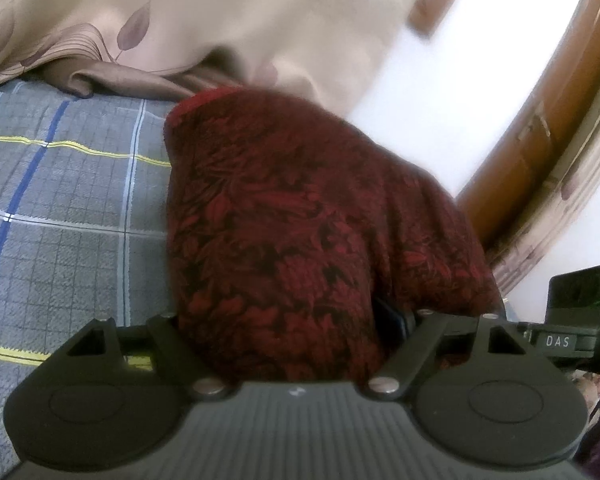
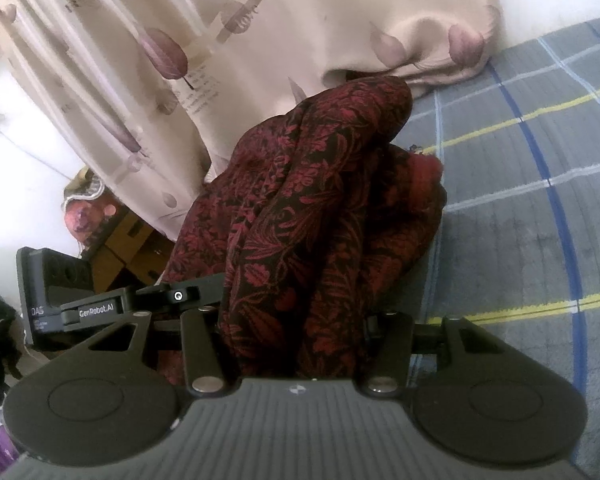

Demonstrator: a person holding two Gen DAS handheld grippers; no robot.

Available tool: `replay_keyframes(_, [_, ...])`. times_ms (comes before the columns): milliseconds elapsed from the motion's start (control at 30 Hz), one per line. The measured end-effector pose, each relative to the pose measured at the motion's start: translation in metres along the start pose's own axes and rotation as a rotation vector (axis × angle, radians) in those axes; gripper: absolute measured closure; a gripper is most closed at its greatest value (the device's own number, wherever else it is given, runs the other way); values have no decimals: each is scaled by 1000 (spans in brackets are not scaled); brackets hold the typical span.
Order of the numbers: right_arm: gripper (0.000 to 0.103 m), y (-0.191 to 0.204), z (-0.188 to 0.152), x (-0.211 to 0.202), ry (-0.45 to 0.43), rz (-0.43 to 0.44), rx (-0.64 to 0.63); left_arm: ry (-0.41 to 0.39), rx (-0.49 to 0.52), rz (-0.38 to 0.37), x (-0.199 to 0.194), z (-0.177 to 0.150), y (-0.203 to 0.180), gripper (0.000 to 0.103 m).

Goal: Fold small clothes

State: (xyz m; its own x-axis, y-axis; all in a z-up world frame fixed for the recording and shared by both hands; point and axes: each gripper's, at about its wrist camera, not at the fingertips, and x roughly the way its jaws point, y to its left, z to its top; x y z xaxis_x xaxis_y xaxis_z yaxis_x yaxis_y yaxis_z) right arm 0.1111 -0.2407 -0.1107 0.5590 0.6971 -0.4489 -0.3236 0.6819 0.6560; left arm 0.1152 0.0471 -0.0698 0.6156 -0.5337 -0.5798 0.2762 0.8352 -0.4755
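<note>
The red-and-black floral garment (image 1: 300,220) fills the middle of both wrist views, bunched and draped over the front of each tool above the grey checked bedspread (image 1: 68,200) with its blue and yellow stripes. The left hand-held gripper (image 1: 288,320) has cloth piled between its widely spread arms, and its fingertips are buried under the fabric, so whether they pinch it cannot be told. The right hand-held gripper (image 2: 296,320) has its arms set closer, with thick folds of the garment packed between them and hanging from it, gripped. Behind the garment hangs a beige curtain (image 2: 300,32) printed with mauve leaves, its hem resting on the bed.
</note>
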Motion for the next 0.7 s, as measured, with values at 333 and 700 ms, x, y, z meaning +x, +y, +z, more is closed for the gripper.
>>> replay_keyframes(333, [48,-13,-11,10,9,-20,-20,-21,38,11,8,-12,6,18])
replay_keyframes(700, [27,-8,-23,0,-93,-92,-70,-217,153,206,-24,-27,-22,6])
